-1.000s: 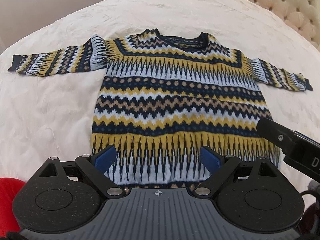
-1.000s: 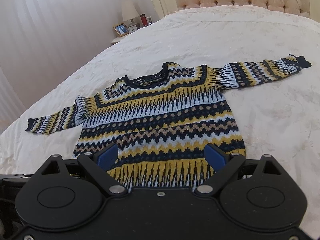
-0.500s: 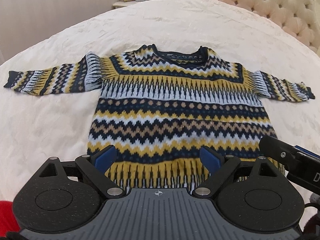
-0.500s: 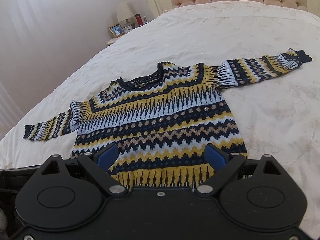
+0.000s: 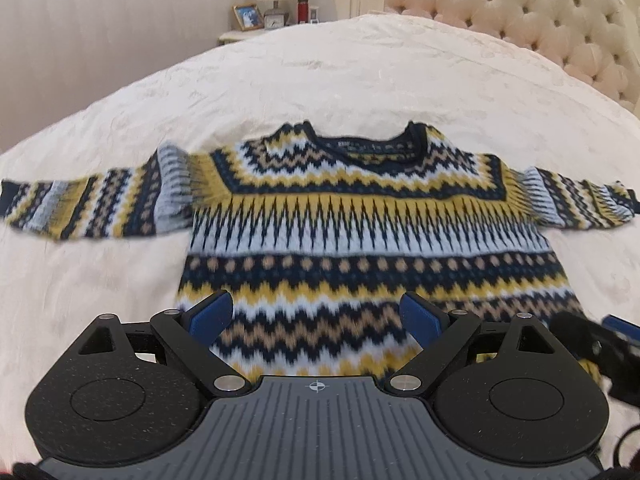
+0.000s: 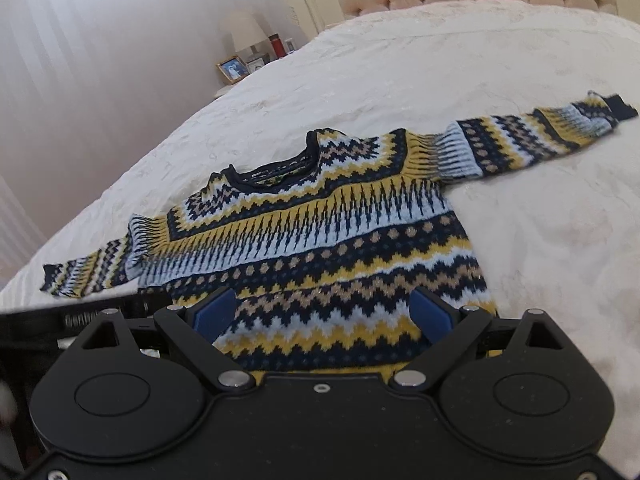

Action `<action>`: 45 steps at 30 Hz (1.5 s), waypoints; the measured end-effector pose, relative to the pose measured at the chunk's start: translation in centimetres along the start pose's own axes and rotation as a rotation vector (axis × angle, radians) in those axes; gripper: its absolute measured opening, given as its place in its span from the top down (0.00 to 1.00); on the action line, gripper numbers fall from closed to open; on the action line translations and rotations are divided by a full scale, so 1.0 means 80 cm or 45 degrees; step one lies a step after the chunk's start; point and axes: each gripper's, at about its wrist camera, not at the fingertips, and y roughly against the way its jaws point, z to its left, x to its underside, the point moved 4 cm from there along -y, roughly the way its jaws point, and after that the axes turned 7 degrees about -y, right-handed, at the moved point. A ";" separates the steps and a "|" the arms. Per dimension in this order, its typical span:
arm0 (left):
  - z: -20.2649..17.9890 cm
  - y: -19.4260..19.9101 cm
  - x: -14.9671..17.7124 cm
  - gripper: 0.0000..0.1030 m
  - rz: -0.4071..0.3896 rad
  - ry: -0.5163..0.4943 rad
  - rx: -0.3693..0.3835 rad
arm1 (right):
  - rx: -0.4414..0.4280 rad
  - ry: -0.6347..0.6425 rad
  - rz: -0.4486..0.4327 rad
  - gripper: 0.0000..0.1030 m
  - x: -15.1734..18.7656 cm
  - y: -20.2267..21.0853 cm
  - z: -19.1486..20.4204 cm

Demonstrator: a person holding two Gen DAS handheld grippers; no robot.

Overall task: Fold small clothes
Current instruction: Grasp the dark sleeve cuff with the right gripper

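A small knitted sweater [image 5: 360,216] in navy, yellow, pale blue and tan zigzag bands lies flat, front up, on the cream bedspread, both sleeves spread out sideways. It also shows in the right wrist view [image 6: 320,232]. My left gripper [image 5: 316,316] is open and empty, hovering over the lower body of the sweater. My right gripper [image 6: 324,314] is open and empty, over the lower right part of the sweater. The hem is hidden behind both gripper bodies. Part of the right gripper [image 5: 600,340] shows at the right edge of the left wrist view.
The sweater lies on a wide bed with a cream bedspread [image 5: 360,80]. A tufted headboard [image 5: 520,12] stands at the far right. A nightstand [image 5: 272,20] with a lamp, photo frame and small items stands beyond the bed's far edge.
Both grippers have moved forward over the sweater, from its hem toward the middle of its body. Both stay open. The sweater has not moved.
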 end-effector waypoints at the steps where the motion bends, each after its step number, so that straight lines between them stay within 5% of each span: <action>1: 0.002 -0.005 -0.005 0.12 -0.014 -0.002 -0.007 | 0.005 0.011 -0.007 0.08 -0.001 -0.003 -0.001; 9: 0.030 -0.069 -0.045 0.12 -0.114 0.005 -0.082 | 0.041 0.072 -0.028 0.09 -0.024 -0.036 -0.008; 15: 0.060 -0.131 -0.024 0.12 0.018 0.074 -0.005 | 0.116 0.231 -0.051 0.18 -0.058 -0.079 -0.011; 19: 0.077 -0.146 -0.021 0.12 0.040 0.090 0.029 | 0.158 0.326 -0.032 0.33 -0.088 -0.134 -0.008; 28: 0.090 -0.168 -0.018 0.12 0.005 0.081 0.094 | 0.233 0.516 -0.110 0.34 -0.162 -0.260 0.010; 36: 0.090 -0.176 -0.020 0.11 -0.022 0.058 0.092 | 0.128 0.686 0.017 0.34 -0.164 -0.327 0.023; 42: 0.092 -0.174 -0.019 0.11 -0.038 0.088 0.116 | -0.003 0.574 0.117 0.35 -0.171 -0.338 -0.001; 45: 0.094 -0.172 -0.021 0.11 -0.048 0.112 0.132 | -0.066 0.536 0.153 0.46 -0.171 -0.338 -0.006</action>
